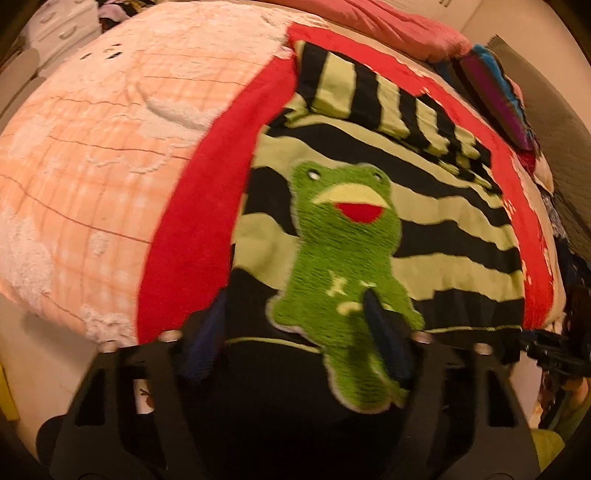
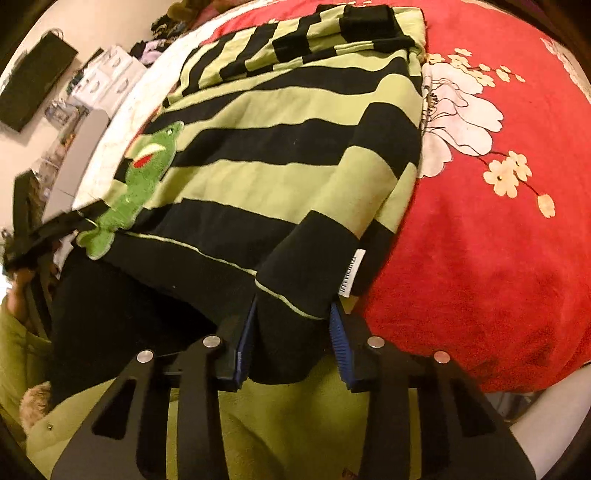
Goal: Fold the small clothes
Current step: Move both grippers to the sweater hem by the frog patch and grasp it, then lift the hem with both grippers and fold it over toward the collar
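Note:
A small green-and-black striped sweater (image 1: 424, 218) with a fuzzy green frog patch (image 1: 340, 258) lies on a red blanket (image 1: 192, 229); its sleeves are folded in over the body. My left gripper (image 1: 295, 306) stands open over the sweater's black hem, its blue fingers (image 1: 384, 332) on either side of the frog's legs. In the right wrist view the sweater (image 2: 280, 147) fills the middle. My right gripper (image 2: 295, 310) is open around the hem's right corner beside a white label (image 2: 352, 273). The left gripper (image 2: 44, 232) shows at the left edge there.
A peach and white fuzzy blanket (image 1: 92, 166) covers the bed left of the red one. The red blanket has a white flower print (image 2: 461, 122). A pink pillow (image 1: 399, 26) and coloured clothes (image 1: 506, 96) lie at the far side. Light green fabric (image 2: 258, 424) is below my right gripper.

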Motion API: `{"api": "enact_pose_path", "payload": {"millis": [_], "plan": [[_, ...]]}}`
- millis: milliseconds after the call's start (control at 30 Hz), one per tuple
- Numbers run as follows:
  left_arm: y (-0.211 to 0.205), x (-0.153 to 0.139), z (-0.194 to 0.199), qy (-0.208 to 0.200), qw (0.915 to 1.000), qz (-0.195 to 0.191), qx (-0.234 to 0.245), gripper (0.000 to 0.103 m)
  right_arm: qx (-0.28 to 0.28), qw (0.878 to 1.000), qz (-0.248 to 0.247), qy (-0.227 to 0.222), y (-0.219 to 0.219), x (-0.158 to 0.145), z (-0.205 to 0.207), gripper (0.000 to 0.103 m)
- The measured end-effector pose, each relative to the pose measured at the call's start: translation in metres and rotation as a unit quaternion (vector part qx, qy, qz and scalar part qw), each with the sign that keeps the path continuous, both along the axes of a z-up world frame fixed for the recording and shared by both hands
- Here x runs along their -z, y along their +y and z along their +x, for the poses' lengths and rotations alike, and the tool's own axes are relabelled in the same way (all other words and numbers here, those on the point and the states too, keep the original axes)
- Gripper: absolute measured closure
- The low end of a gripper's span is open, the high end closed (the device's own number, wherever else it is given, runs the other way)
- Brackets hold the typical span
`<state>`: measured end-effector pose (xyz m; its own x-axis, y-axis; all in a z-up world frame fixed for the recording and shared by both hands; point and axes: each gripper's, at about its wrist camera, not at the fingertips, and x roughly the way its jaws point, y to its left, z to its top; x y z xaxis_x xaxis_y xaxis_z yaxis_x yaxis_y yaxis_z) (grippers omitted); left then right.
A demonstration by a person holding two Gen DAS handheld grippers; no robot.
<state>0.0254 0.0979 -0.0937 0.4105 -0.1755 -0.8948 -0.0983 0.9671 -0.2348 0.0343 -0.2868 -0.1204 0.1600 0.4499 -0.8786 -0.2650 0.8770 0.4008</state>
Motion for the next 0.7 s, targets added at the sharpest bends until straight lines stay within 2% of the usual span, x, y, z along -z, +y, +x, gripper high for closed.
{"api": "enact_pose_path", "payload": {"millis": [67, 133, 333, 367, 400, 433, 533, 567, 600, 700], "plan": [[-0.005, 0.001, 0.000, 0.006, 0.9998, 0.015, 0.009, 0.051, 0.004, 1.000, 0.000, 0.010, -0.001, 0.004, 0.001, 0.062], [-0.005, 0.002, 0.001, 0.012, 0.9998, 0.015, 0.009, 0.051, 0.004, 1.000, -0.008, 0.026, -0.001, 0.011, 0.002, 0.040], [-0.005, 0.007, 0.002, 0.028, 0.9995, 0.014, 0.010, 0.050, -0.004, 0.999, -0.017, 0.036, 0.003, 0.020, 0.002, 0.039], [-0.005, 0.008, 0.002, 0.028, 0.9994, 0.014, 0.012, 0.051, -0.005, 0.999, -0.017, 0.039, 0.003, 0.022, 0.002, 0.040], [-0.005, 0.008, 0.002, 0.027, 0.9995, 0.012, 0.012, 0.052, -0.007, 0.999, -0.019, 0.043, 0.002, 0.023, 0.001, 0.050], [-0.004, 0.008, 0.002, 0.026, 0.9996, 0.007, 0.009, 0.057, -0.008, 0.999, -0.015, 0.045, 0.001, 0.024, 0.000, 0.066], [-0.003, 0.008, 0.001, 0.020, 0.9998, 0.005, 0.009, 0.078, -0.009, 0.998, 0.024, 0.049, -0.005, 0.021, -0.001, 0.084], [-0.003, 0.006, 0.000, 0.016, 0.9998, 0.010, 0.006, 0.093, -0.009, 0.998, 0.039, 0.046, -0.008, 0.018, -0.002, 0.087], [-0.003, 0.004, 0.000, 0.012, 0.9998, 0.013, 0.003, 0.097, -0.009, 0.998, 0.051, 0.044, -0.010, 0.015, -0.001, 0.090], [0.004, -0.003, 0.002, -0.003, 0.9997, -0.022, -0.005, 0.097, -0.002, 0.995, 0.093, 0.038, -0.019, 0.001, 0.002, 0.092]]}}
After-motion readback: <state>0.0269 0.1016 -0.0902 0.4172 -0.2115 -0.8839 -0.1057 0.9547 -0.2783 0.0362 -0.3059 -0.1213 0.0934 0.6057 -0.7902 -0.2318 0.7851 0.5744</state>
